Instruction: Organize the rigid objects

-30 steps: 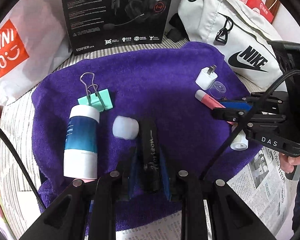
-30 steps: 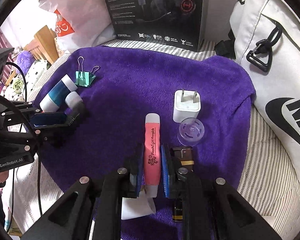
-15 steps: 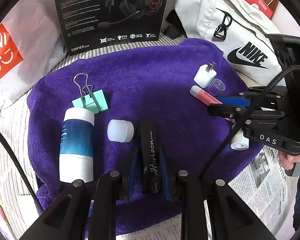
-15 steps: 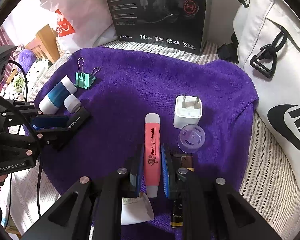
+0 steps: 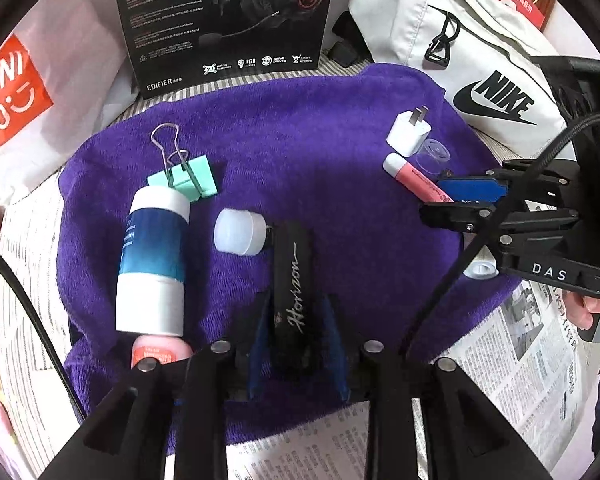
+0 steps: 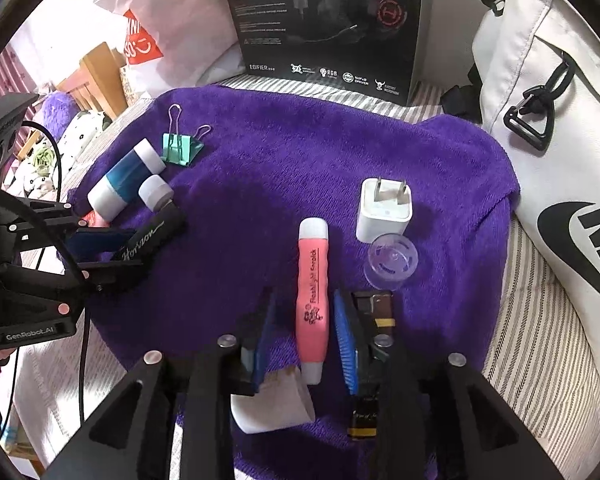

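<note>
Left claw (image 5: 298, 344) has just been opening, pads apart beside the black case (image 5: 292, 280) lying between them. Right claw (image 6: 306, 336) likewise around the pink flashlight (image 6: 312, 300)

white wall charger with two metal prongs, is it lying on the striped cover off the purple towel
No, the white wall charger with two metal prongs rests fully on the purple terry towel, beside a clear round plastic cap.

Each camera sits just behind its own gripper's two fingers and looks steeply down and forward, close over a purple towel (image 5: 300, 152). The left wrist view has the right gripper (image 5: 452, 200) at its right edge; the right wrist view has the left gripper (image 6: 112, 248) at its left edge. Both views share the towel and the black box (image 6: 324, 20) standing beyond it.
</note>
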A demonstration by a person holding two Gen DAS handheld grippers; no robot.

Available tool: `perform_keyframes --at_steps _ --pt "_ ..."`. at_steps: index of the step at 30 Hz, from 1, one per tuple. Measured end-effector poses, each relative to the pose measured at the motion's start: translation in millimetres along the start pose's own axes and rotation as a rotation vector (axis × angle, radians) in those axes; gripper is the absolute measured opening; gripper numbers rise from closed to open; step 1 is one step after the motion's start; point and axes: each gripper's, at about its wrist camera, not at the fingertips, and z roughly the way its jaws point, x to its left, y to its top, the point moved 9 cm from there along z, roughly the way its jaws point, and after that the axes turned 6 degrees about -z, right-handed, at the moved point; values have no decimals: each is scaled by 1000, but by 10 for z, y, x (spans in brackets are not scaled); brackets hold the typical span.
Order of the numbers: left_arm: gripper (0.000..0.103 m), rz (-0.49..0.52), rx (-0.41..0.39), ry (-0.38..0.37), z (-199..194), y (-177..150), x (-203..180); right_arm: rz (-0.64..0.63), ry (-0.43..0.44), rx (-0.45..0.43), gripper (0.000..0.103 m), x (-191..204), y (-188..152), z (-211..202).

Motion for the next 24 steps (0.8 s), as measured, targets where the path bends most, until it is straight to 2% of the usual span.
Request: perform_keyframes --at_steps 7,9,12,13,15,19,23,24 --pt "55 -40 -12 16 -114 -60 87 24 -20 10 34 -22 -44 -119" --pt "58 -58 -26 4 -190 -78 101 28 -34 -4 45 -26 -54 -211" --pt "67 -59 -43 19 -313 -123 100 31 -54 -24 51 -22 -87 -383" --pt "72 -58 -54 28 -361 -137 97 34 -57 -31 53 -10 -100 -445" --pt "75 -53 -76 42 -457 -159 86 40 -71 -42 60 8 -135 -546" --pt "85 -55 -105 74 -639 -212 83 61 -90 -61 61 43 -218 -740" --pt "93 -68 -152 95 -875 -294 83 82 -126 -72 82 75 -340 -904" --pt "94 -78 -167 97 -942 -322 85 88 -138 -76 82 86 -380 -952"
